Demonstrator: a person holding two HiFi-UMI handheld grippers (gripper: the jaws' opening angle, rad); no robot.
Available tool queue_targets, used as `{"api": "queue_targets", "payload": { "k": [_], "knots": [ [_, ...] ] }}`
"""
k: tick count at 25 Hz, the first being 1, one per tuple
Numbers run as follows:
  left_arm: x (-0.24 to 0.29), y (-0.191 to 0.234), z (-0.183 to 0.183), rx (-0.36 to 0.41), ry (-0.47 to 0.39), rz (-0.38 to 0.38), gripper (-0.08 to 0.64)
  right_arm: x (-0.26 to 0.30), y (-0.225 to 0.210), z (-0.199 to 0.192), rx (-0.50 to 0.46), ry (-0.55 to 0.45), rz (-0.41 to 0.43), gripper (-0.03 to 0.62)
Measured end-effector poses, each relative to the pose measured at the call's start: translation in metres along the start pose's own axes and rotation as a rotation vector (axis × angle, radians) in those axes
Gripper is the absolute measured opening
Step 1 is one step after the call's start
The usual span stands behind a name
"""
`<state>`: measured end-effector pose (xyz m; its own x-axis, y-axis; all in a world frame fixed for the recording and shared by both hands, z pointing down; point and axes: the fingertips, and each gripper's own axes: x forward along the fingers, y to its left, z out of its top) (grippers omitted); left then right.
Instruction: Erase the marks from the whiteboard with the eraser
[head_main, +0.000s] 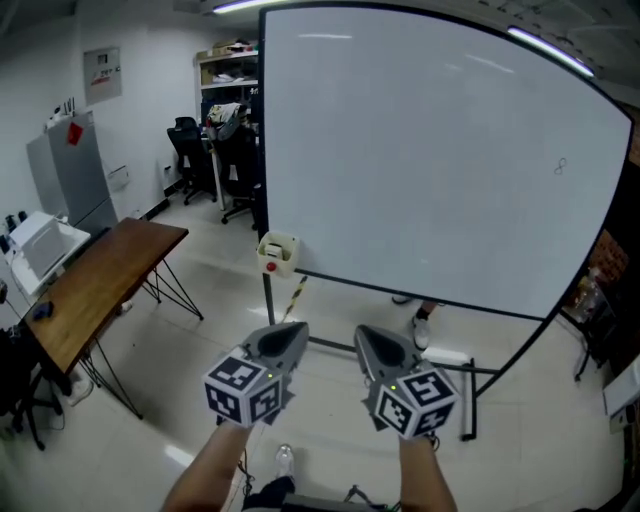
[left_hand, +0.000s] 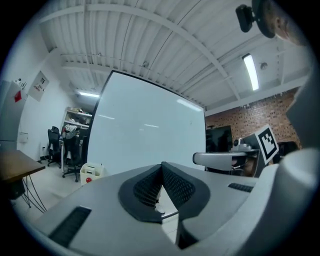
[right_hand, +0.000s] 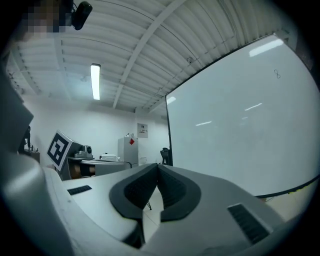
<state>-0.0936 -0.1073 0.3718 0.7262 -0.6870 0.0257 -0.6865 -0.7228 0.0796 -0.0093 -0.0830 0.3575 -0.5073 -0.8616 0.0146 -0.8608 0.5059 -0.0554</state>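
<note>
Head view: whiteboard (head_main: 420, 150) with one small mark (head_main: 560, 166)

A wooden table (head_main: 105, 280) stands left; black office chairs (head_main: 190, 150), perhaps a fridge (head_main: 72, 175), beyond.

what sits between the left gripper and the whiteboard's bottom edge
Head view: between the left gripper and the whiteboard lie only pale floor tiles and the dark stand leg. A cream box hangs at the board's lower left corner.
</note>
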Motion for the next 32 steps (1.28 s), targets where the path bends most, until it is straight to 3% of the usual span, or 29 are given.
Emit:
{"api": "queue_targets", "payload": {
  "k": [7, 18, 30, 31, 32],
  "knots": [
    [0.043, 0.087, -0.016, 0.032, 0.016, 0.111, 0.000, 0.070, -0.026, -0.015, -0.036, 0.054, -0.020, 0.005],
    [0.117, 0.210, -0.039, 0.022, 0.078, 0.185, 0.000, 0.181, -0.069, -0.016, -0.035, 0.090, -0.051, 0.005],
    [0.154, 0.279, -0.063, -0.007, 0.098, 0.335, 0.000, 0.237, -0.104, -0.040, -0.010, 0.147, 0.022, 0.005],
    [0.158, 0.280, -0.066, -0.010, 0.100, 0.339, 0.024, 0.238, -0.107, -0.041, -0.008, 0.150, 0.033, 0.005],
    [0.162, 0.282, -0.070, -0.013, 0.107, 0.344, 0.098, 0.239, -0.109, -0.043, -0.007, 0.153, 0.044, 0.005]
  ]
}}
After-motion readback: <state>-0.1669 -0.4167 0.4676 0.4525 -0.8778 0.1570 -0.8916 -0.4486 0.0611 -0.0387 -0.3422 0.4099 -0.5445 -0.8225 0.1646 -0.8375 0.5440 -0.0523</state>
